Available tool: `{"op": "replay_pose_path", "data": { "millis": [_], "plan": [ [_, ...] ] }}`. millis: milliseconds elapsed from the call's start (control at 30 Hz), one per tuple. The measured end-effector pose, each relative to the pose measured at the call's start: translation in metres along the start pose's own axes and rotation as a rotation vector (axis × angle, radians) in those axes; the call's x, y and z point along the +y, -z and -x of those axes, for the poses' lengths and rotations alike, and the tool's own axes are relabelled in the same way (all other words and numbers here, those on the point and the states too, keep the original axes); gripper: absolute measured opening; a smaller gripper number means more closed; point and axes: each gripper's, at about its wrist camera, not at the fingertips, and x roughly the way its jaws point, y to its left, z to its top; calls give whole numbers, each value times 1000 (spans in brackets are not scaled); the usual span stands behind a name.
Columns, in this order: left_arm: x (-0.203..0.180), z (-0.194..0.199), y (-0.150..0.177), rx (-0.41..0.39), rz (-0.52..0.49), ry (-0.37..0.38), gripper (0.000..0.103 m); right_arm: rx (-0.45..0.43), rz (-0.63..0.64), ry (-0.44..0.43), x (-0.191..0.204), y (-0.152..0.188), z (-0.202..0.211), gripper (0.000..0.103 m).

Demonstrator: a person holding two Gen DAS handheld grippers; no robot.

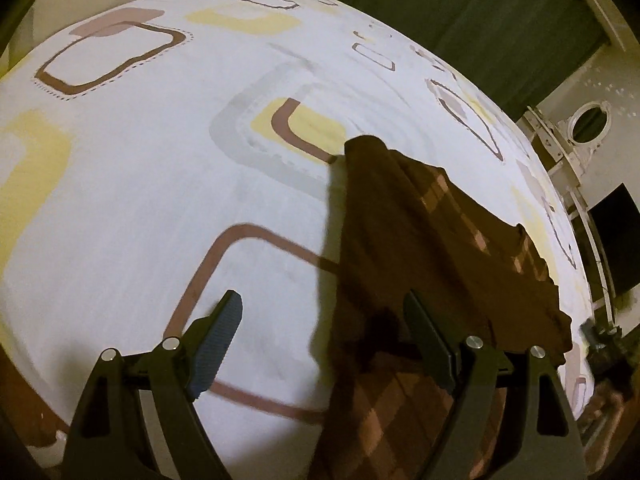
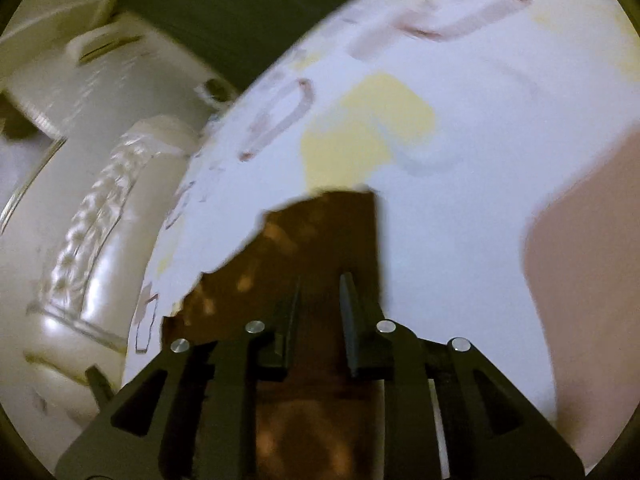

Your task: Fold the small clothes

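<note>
White bedsheet [image 1: 160,208] w/ brown & yellow squares covers the bed, green curtain [image 1: 460,20] behind. Brown checked cloth [image 1: 420,240] lies on the sheet. Left gripper [image 1: 324,316] is spread wide, gripping nothing, cloth btwn its fingers. Right gripper [image 2: 320,288] is narrowed over cloth [image 2: 320,240]; can't tell if pinched

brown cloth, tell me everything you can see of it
The brown cloth is a dark, soft-looking fabric with a lighter orange-tan check. It is crumpled rather than flat, draped in folds on the patterned bedsheet. The open left gripper straddles its near edge. In the right wrist view it runs between the fingers of the right gripper; whether they clamp it is unclear.
</note>
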Motion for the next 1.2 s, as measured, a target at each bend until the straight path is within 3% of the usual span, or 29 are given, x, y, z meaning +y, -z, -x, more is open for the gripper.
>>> {"op": "replay_pose_path", "data": {
  "millis": [67,200,333,467,667,767,800,833,900,1067,1200],
  "plan": [
    [1,-7,-5,7,-6,3,82,52,96,-61,36,-7,-15,22],
    [2,-17,-11,4,-34,-9,82,272,304,-214,120,-1,-89,23],
    [-4,-21,-9,-5,-98,-44,82,428,484,-254,188,20,-174,23],
    [-9,-25,-1,-26,-154,-116,81,534,553,-287,226,36,-238,24],
    [-6,-25,2,-50,-111,-123,78,699,665,-325,246,67,-272,27],
    [-4,-25,3,-56,-104,-115,78,733,749,-270,246,78,-275,24],
    [-4,-25,3,-61,-103,-116,78,742,765,-254,245,81,-276,8],
    [-4,-25,4,-67,-106,-119,78,741,776,-243,244,83,-277,0],
    [-5,-25,6,-75,-112,-124,78,721,780,-241,244,81,-275,0],
    [-4,-25,8,-90,-106,-121,79,569,699,-225,234,56,-265,0],
    [-4,-24,9,-103,-112,-122,79,631,641,-259,226,55,-275,2]
  ]
}}
